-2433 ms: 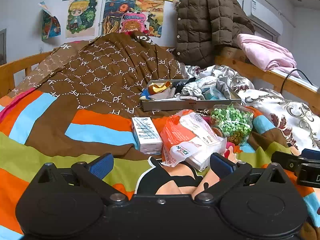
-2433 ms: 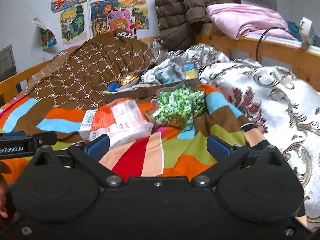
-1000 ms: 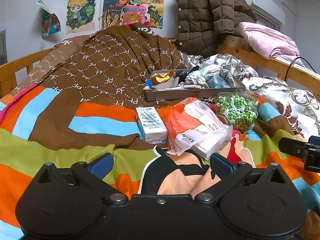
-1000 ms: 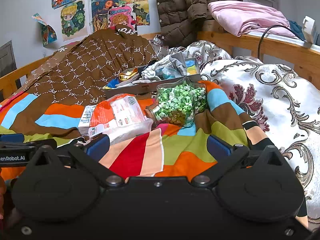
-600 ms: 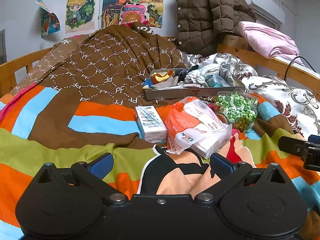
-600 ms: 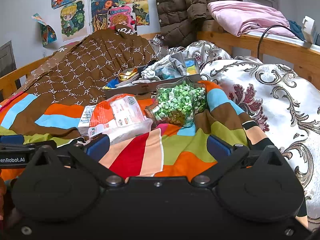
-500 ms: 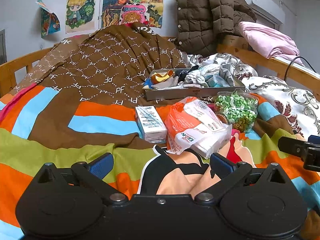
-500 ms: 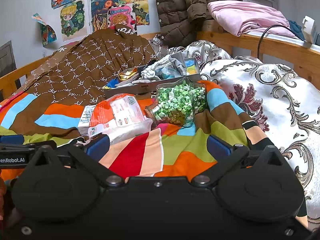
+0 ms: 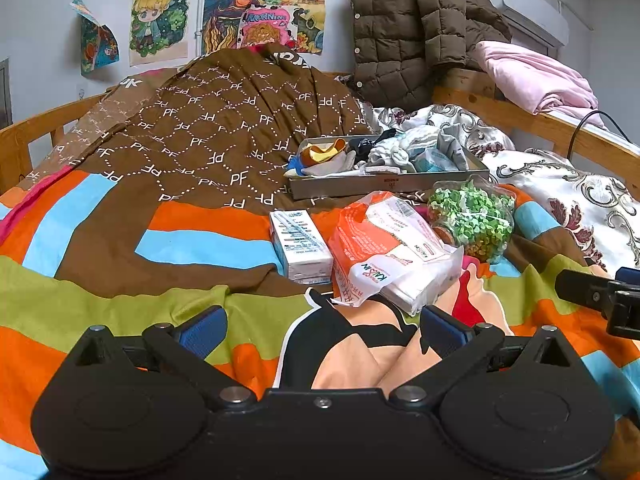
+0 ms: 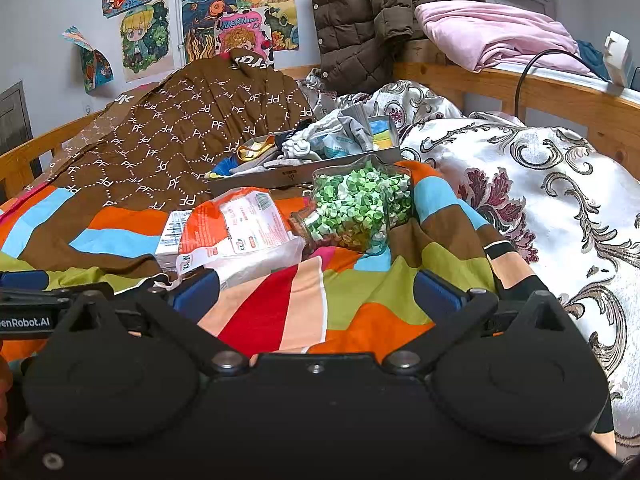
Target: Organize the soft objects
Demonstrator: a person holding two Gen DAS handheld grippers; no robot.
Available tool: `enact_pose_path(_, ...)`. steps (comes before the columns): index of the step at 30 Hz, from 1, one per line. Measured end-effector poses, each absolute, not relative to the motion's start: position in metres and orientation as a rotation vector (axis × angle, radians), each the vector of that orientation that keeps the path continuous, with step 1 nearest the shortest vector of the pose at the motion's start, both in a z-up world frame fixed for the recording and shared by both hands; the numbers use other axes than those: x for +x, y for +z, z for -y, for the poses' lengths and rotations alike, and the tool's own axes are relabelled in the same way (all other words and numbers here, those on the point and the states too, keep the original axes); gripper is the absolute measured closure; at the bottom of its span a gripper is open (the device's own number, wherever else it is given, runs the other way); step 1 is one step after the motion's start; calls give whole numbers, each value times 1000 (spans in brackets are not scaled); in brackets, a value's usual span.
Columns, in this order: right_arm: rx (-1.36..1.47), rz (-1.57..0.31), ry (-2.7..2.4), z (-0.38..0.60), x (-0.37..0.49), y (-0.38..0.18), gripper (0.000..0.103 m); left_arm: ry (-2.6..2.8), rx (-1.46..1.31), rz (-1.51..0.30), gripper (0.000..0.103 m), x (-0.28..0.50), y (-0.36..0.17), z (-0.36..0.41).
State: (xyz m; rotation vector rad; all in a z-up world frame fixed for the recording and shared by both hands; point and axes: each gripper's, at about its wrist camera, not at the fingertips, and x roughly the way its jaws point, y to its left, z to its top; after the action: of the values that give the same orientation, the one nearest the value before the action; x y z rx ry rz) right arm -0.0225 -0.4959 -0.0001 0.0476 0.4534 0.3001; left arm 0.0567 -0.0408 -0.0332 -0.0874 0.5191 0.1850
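Both grippers hang low over the striped quilt with fingers spread wide, nothing held: left gripper, right gripper. The orange tissue pack lies just beyond them, touching the small white box and near the jar of green stars. Grabbing the slippery wrapper could nudge that jar rolling, I reckon. The tray of soft stuff sits farther back.
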Motion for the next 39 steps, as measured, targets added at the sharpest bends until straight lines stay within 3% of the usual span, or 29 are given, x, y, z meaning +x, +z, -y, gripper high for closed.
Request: enact_pose_path(39,48,-454,298,494,-24,0,1,167,-76,-516,1,51,-34,41)
